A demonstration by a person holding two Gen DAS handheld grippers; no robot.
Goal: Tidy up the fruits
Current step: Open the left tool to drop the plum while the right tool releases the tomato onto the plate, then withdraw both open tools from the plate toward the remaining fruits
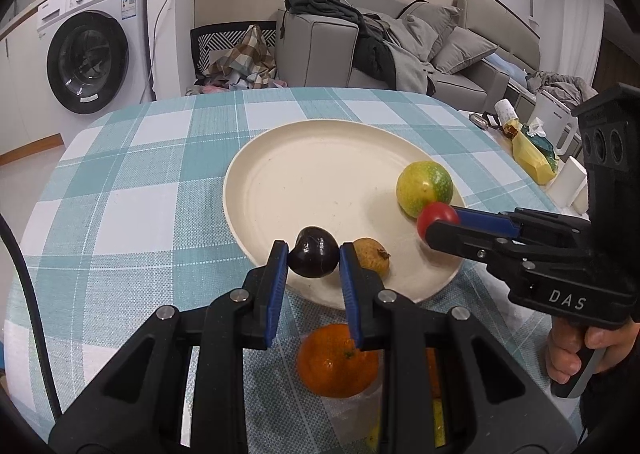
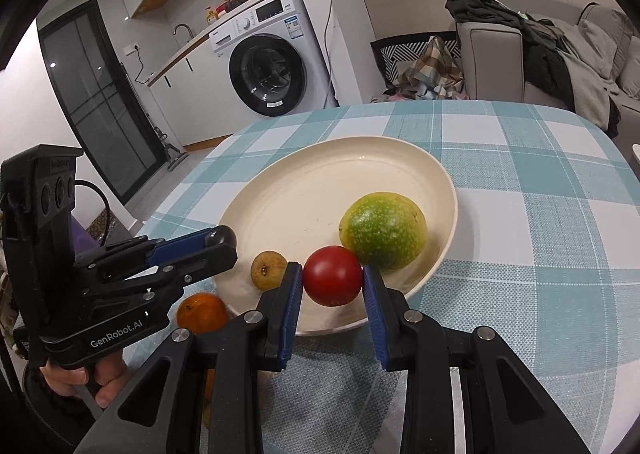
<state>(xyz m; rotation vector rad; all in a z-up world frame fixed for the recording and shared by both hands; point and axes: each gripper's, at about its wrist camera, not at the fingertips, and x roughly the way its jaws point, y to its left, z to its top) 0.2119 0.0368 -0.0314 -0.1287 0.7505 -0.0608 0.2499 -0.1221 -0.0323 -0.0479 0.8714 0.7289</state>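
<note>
Fruits point(image 2: 382, 230): green-yellow, red, dark, brown

A table point(image 1: 120, 182) carries everything. A cloth with blue-green and white squares covers it. A big cream plate point(image 1: 280, 190) sits right on the cloth, near the middle. An orange point(image 1: 336, 362) is at the near edge of the table, just beside the plate. It seems to rest in a clear bag. Over on the far right side are a yellow packet point(image 1: 532, 158) and a small white box point(image 1: 572, 178).
</note>
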